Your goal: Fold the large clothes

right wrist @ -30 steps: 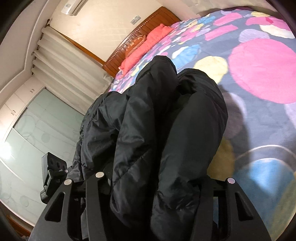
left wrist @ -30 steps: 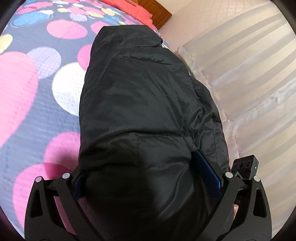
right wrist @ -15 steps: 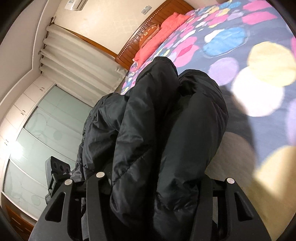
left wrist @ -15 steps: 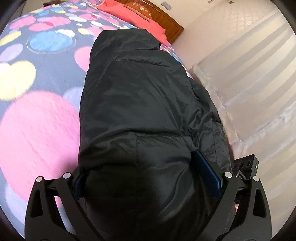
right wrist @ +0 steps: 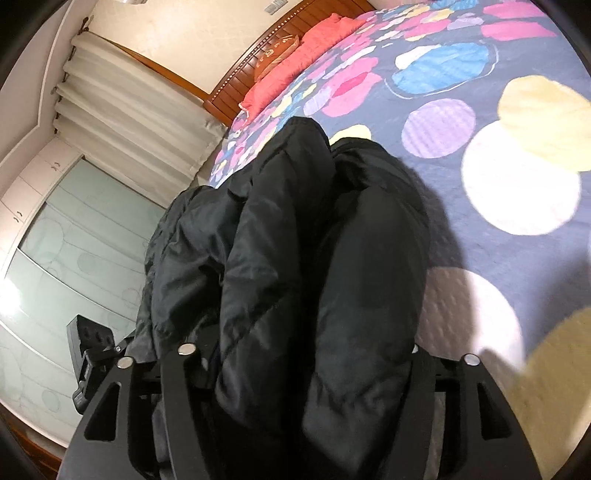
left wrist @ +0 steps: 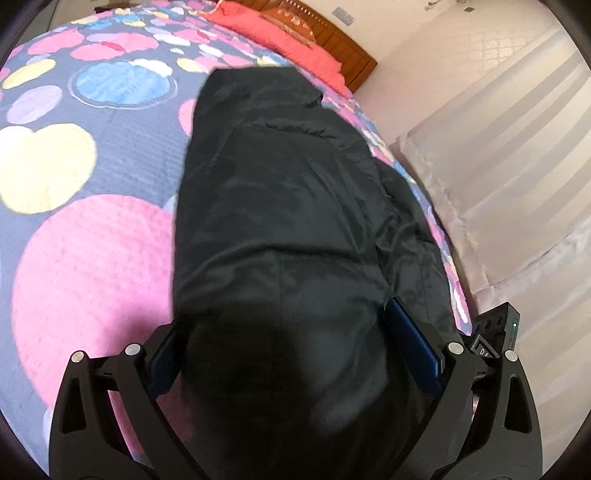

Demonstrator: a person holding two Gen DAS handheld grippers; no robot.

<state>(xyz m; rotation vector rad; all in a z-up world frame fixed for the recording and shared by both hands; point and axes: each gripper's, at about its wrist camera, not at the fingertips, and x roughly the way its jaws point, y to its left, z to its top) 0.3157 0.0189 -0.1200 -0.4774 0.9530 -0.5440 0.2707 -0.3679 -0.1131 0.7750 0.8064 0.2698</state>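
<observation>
Dotted bedspread [left wrist: 92,229] beneath gripper-held black jacket [left wrist: 280,229]

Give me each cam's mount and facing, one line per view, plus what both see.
Left wrist: sits on the left hand-held gripper, looks forward and down along its fingers over the black jacket bunched between them, toward the headboard; curtain at right.
Right wrist: sits on the right hand-held gripper, jaws opening around jacket folds, facing the same headboard; curtain and wardrobe at left.
Shared: jacket, spotted bedspread, red pillows; each view shows the other gripper's body.
</observation>
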